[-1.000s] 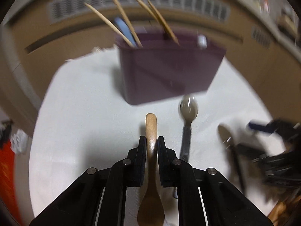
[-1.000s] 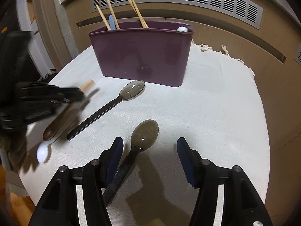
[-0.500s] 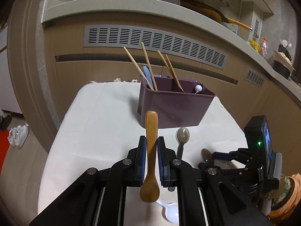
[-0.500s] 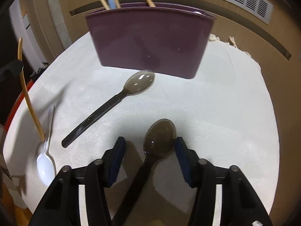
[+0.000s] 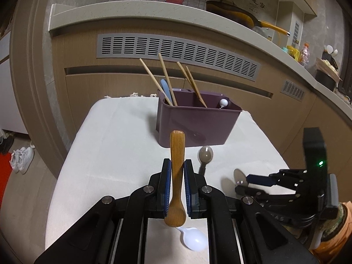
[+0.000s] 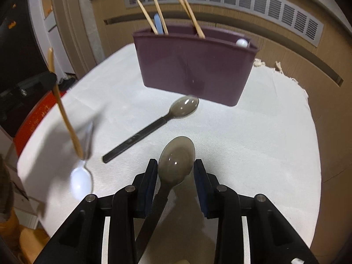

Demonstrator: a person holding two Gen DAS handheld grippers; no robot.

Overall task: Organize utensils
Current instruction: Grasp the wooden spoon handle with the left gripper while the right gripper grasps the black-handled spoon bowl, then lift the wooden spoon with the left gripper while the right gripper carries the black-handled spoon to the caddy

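Observation:
My left gripper (image 5: 177, 167) is shut on the handle of a wooden spoon (image 5: 177, 145) and holds it in the air, bowl hanging toward me. The right wrist view shows that wooden spoon (image 6: 63, 110) at the far left. My right gripper (image 6: 176, 165) points down at the table. Its jaws are closing on the bowl of a grey spoon (image 6: 176, 154) with a black handle, and the pads meet the bowl's sides. A second grey spoon (image 6: 184, 107) lies just in front of the purple caddy (image 6: 193, 72). The caddy holds chopsticks, a blue utensil and a white one.
A white plastic spoon (image 5: 194, 241) lies on the white cloth (image 5: 121, 143) below the wooden spoon. Behind the small table runs a wooden counter front with vent grilles. White shoes (image 5: 22, 158) sit on the floor at left.
My left gripper has risen and drawn back from the caddy with the wooden spoon off the table, uncovering the white spoon. My right jaws have narrowed from wide apart onto the grey spoon's bowl.

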